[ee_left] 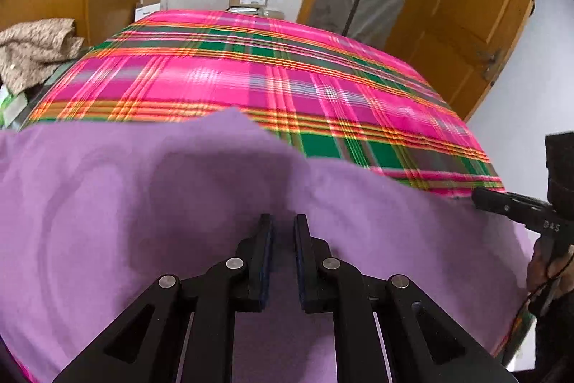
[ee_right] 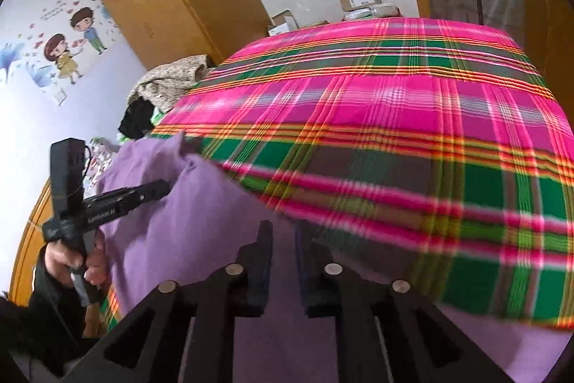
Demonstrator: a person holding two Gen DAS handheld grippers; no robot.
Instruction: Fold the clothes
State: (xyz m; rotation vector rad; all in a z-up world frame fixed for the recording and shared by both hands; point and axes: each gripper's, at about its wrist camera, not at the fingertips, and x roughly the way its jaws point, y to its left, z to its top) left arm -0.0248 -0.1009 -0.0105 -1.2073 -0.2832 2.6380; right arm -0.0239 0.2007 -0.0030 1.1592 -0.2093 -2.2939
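The right view is smeared with motion blur, so I cannot tell whether my right tongs (ee_right: 283, 232) pinch the cloth (ee_right: 186, 221) or only stand narrow over it. My left tongs (ee_left: 284, 225) are clearer: jaws narrow, a slim gap between the pads, purple fabric bunched up in front of them (a grip seems likely, though I cannot tell for sure). The cloth (ee_left: 143, 196) is plain lilac, soft and rumpled, lying along the near edge of the bed (ee_left: 251, 74), over its pink and green plaid cover. Its lower part is cut off.
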